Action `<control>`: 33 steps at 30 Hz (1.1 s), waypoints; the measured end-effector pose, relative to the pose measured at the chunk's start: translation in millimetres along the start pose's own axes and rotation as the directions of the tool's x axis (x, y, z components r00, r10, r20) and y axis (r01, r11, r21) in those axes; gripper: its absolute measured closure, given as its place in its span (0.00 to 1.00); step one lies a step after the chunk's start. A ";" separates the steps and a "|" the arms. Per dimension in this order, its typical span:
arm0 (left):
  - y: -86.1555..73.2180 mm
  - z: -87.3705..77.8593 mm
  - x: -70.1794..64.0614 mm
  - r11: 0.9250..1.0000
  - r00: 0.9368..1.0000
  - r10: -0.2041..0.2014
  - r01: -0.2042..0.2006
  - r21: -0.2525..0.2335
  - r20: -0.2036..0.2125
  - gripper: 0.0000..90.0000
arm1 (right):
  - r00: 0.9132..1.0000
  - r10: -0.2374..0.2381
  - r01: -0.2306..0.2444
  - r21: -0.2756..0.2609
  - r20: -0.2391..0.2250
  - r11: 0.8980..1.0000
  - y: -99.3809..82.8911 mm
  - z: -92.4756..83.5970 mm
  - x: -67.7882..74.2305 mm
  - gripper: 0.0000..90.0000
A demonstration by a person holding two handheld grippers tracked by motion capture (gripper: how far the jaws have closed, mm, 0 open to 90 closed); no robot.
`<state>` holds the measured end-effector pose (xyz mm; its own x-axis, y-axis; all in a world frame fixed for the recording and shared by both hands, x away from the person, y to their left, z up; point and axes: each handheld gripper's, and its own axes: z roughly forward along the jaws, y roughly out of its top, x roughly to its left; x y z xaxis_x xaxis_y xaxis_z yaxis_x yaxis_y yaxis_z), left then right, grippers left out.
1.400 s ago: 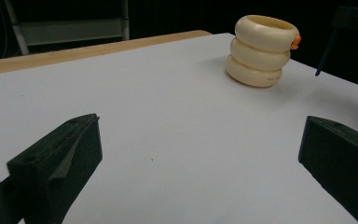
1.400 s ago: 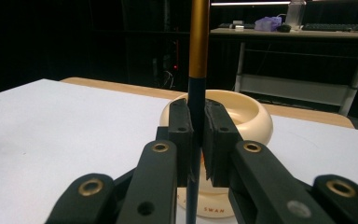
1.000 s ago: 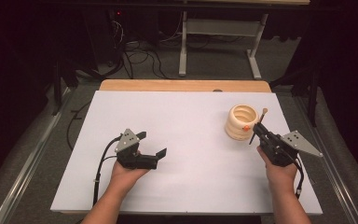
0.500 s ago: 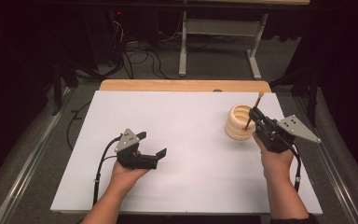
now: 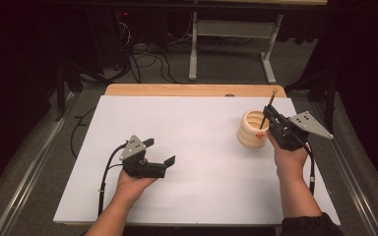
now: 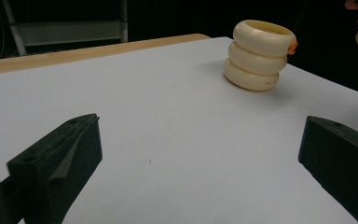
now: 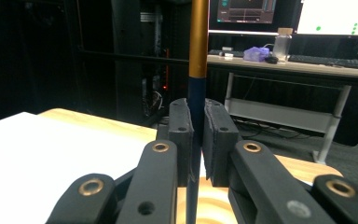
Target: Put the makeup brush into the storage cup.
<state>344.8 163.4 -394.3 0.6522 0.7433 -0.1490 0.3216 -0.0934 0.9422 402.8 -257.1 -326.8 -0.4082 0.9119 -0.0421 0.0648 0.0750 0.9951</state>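
A cream holder (image 5: 248, 132) shaped like three stacked rings stands on the white table (image 5: 202, 147) at the right; it also shows in the left gripper view (image 6: 259, 55). My right gripper (image 5: 268, 114) is shut on a thin brush (image 5: 271, 100) with a dark blue shaft and a gold ferrule (image 7: 198, 46). It holds the brush nearly upright at the holder's right side. The brush's orange lower end (image 5: 260, 133) is level with the holder's rim (image 6: 292, 45). My left gripper (image 5: 161, 151) rests low over the table's left half, jaws wide open and with nothing between them (image 6: 200, 149).
A wooden strip (image 5: 192, 90) borders the table's far edge. Beyond it stand a metal desk frame (image 5: 231, 34) and loose cables (image 5: 142, 54) on the floor. A desk with monitors (image 7: 307, 14) shows in the right gripper view.
My right gripper has risen and moved toward the far edge with the brush, which now stands more upright beside the holder. My left gripper has stayed put.
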 end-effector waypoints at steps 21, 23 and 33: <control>0.4 -0.7 0.8 1.000 1.000 -0.004 0.004 -0.005 -0.001 0.00 | 0.999 0.009 -0.011 0.056 0.038 0.998 -13.0 22.7 -11.0 0.95; 0.5 -0.8 0.8 1.000 1.000 -0.005 0.005 -0.007 -0.002 0.00 | 0.999 0.011 -0.013 0.061 0.042 0.998 -14.0 24.1 -11.5 0.95; 0.9 -1.7 1.7 1.000 1.000 -0.007 0.006 -0.011 -0.004 0.00 | 0.999 0.024 -0.028 0.088 0.040 0.996 -19.5 30.3 -13.2 0.95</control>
<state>345.0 165.8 -393.2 0.6473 0.7466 -0.1539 0.3181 -0.0810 0.9446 434.6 -258.4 -348.4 -0.3698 0.9289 -0.0213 0.1559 0.0846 0.9841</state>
